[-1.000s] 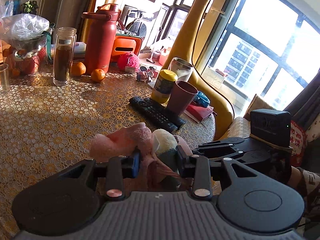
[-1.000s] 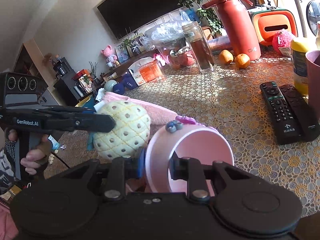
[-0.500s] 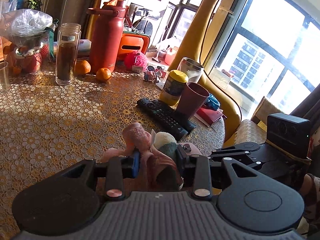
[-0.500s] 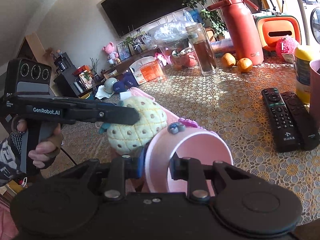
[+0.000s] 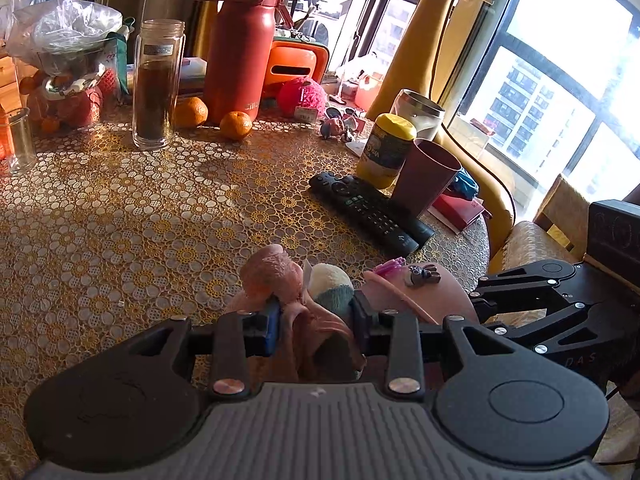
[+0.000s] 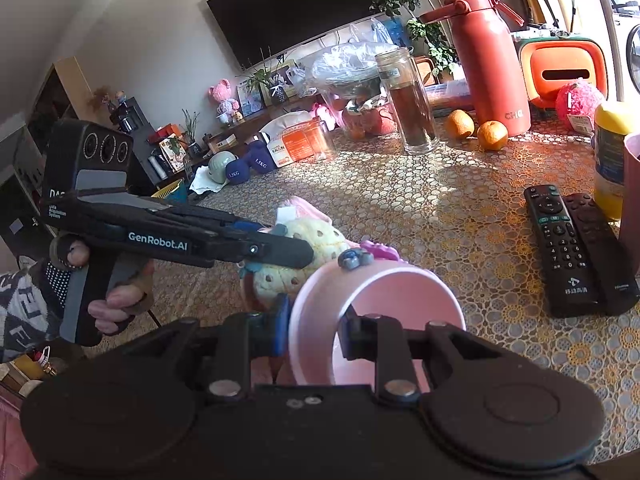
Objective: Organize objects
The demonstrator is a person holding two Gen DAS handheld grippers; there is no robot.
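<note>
While the plush toy (image 6: 304,256) hangs outside the pink cup (image 6: 376,320), the sorting is unfinished.
Left gripper (image 5: 312,316) pinches the toy; right gripper (image 6: 314,326), just beside, clamps the cup wall.

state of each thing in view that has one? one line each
left gripper: shut on plush toy
right gripper: shut on pink cup wall
pink cup: tipped, mouth toward right camera
glass bottle: upright, lidless, dark contents
maroon cup: upright
red flask: upright, lid closed

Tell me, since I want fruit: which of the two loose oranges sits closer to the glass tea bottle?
The orange overlapping the glass tea bottle; the other sits apart.
</note>
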